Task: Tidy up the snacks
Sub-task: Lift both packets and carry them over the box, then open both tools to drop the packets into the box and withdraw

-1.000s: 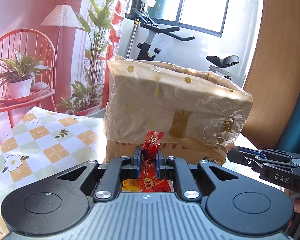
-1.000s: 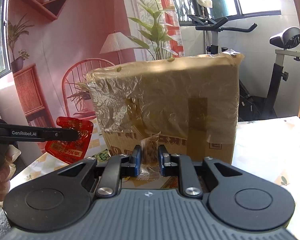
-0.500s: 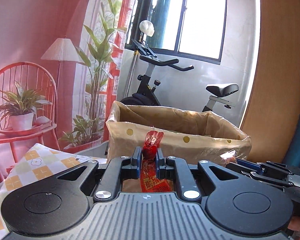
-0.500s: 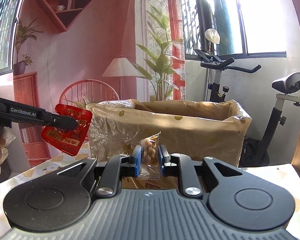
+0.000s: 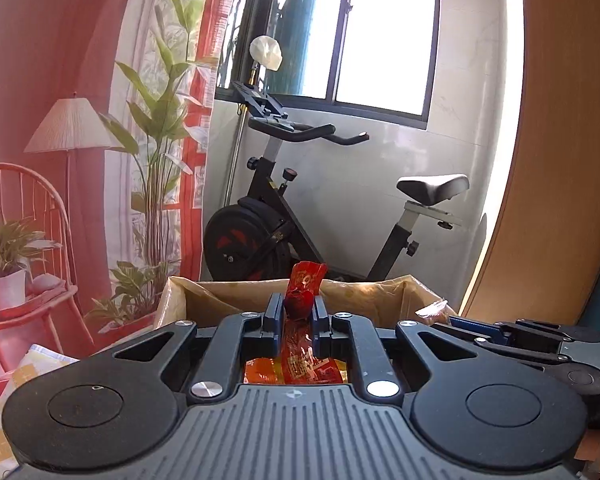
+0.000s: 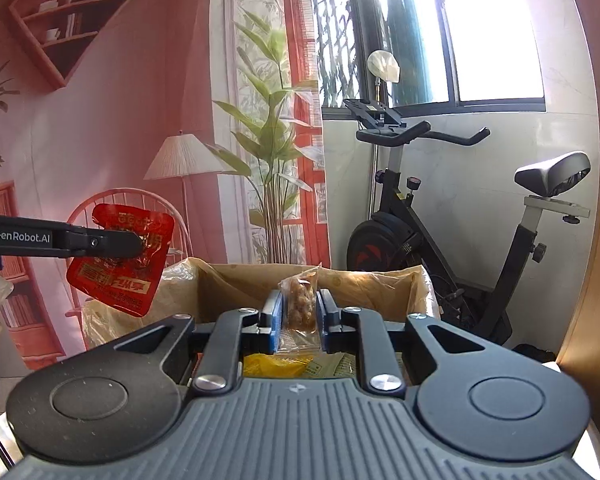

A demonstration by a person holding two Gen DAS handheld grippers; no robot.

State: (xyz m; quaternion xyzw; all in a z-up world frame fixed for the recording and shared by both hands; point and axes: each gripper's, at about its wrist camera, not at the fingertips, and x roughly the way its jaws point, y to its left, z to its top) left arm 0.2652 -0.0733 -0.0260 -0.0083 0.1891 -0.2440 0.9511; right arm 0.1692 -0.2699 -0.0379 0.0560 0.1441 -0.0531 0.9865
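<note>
Red foil: the left claw (image 5: 296,312) is pinching a red snack packet (image 5: 300,308) near its top seam, jaws closed tight on a bunched part, the rest hanging down between the fingers.
Left claw seen from the right: the right wrist view is showing the same red snack packet (image 6: 120,258) dangling flat from the left claw (image 6: 140,245), out at the left and near the left wall of the box.
Clear film: the right claw (image 6: 300,312) is clamping a clear snack packet (image 6: 300,308) with brown nuggets inside, gripped across its middle, jaws closed on it.
Handling, red packet: it is looking light and floppy, with slick foil; I judge the crimped seam to be the safest hold, since the smooth face would be sliding under the pads.
Handling, clear packet: light and soft too, and the pieces inside are probably brittle, so a gentle squeeze at the sealed edge would be suiting it better than pressure on the filling.
Cardboard box (image 6: 416,292): it is sitting just beyond both claws, open at the top and lined with crinkled plastic, with yellow packets (image 6: 276,364) lying below the right claw.
Judgement: both packets are being carried over the box mouth, ready for dropping in.
Far background: an exercise bike (image 5: 268,236) is standing under the window.
</note>
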